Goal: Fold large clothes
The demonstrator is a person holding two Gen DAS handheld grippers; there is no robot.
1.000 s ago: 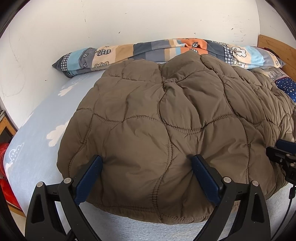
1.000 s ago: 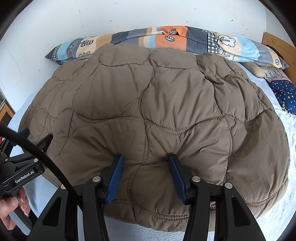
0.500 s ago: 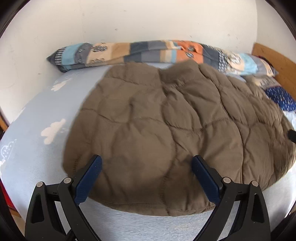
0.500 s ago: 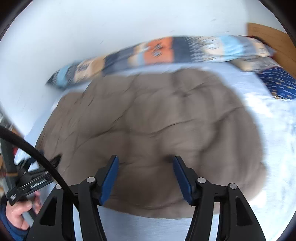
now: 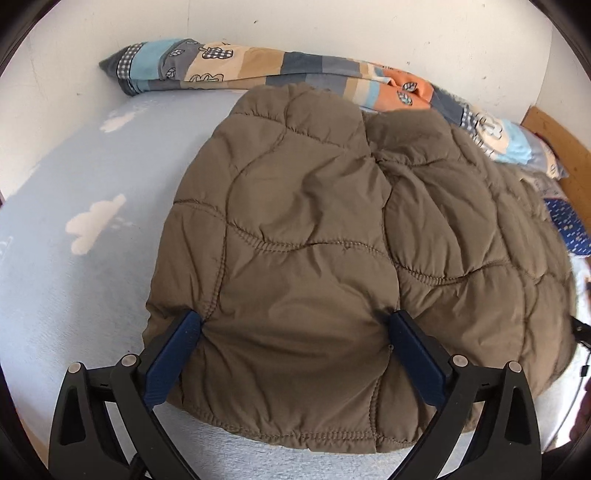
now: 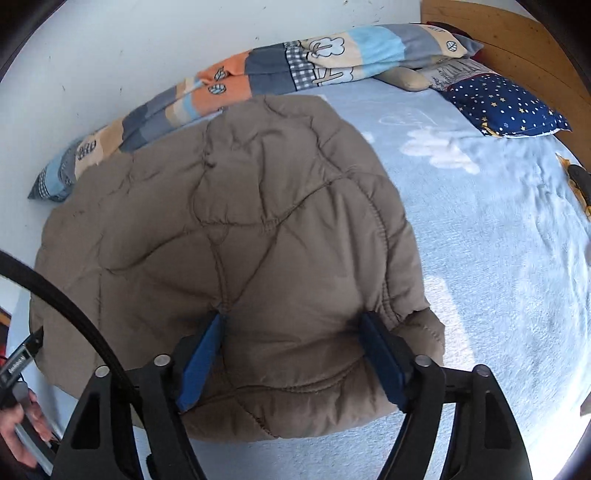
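White wall (image 5: pixel 369 33) backs a bed (image 5: pixel 74 295) covered in a pale blue sheet printed with white clouds. Along the wall lies a long patchwork pillow (image 5: pixel 258 70) in blue, grey, beige and orange, and near the wooden headboard (image 6: pixel 517 44) sits a navy cushion with stars (image 6: pixel 506 107).

Spread over the sheet is a brown quilted jacket (image 5: pixel 314 240), puffy, its far edge reaching the patchwork pillow.

At the near hem, the left gripper (image 5: pixel 295 336) has its blue fingers (image 5: pixel 173 354) spread wide, pressing down into the padding on either side of a bulge of fabric; nothing is pinched between them. The right gripper (image 6: pixel 291 339) stands likewise at the jacket's right-hand corner, jaws wide apart, fingers (image 6: pixel 380 358) sunk against the fabric and gripping nothing. Beyond that corner the sheet lies bare and sunlit.
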